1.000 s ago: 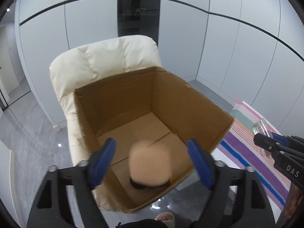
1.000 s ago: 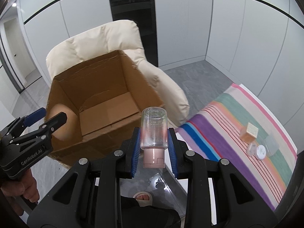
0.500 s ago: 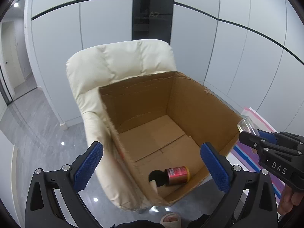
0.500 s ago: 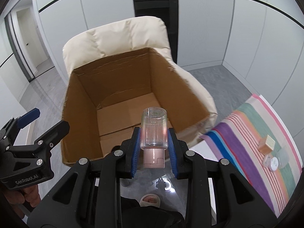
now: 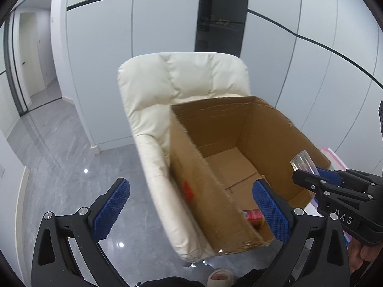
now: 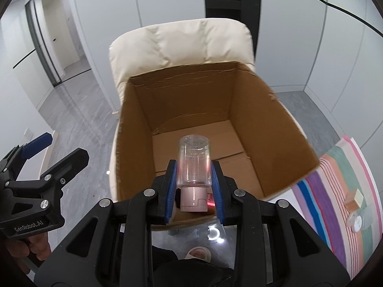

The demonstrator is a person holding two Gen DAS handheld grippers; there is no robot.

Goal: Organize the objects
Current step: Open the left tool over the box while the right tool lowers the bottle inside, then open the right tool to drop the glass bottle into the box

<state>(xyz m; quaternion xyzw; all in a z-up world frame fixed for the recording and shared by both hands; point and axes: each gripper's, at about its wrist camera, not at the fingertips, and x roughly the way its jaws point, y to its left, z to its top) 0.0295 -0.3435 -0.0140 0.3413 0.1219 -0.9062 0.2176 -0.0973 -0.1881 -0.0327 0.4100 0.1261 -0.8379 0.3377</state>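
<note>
In the right wrist view the right hand-held gripper (image 6: 194, 186) sits at lower centre of the frame, its blue pads pinching a clear bottle (image 6: 194, 165) held upside down, pink cap (image 6: 193, 199) toward the camera; the bottle's clear base points out over the open cardboard box (image 6: 270, 129), which fills the middle of the frame; the box rests on the seat of a cream armchair (image 6: 179, 45), whose padded back rises behind it at upper centre; a red can (image 6: 210, 202) shows only as a red sliver just right of the cap, low inside the box. At lower right of that frame a striped cloth (image 6: 335, 191) covers the desk, with a small tan block (image 6: 354, 199) and a white round item (image 6: 357, 222) lying on it. In the left wrist view the left hand-held gripper (image 5: 189, 215) is spread wide with nothing between its pads; its jaws have just been opening; its left pad hangs over the grey floor (image 5: 59, 167), its right pad over the box's near corner; the can (image 5: 253, 216) lies on its side on the box floor by that pad; the other gripper with the bottle enters at the right edge, above the box's right rim.
</note>
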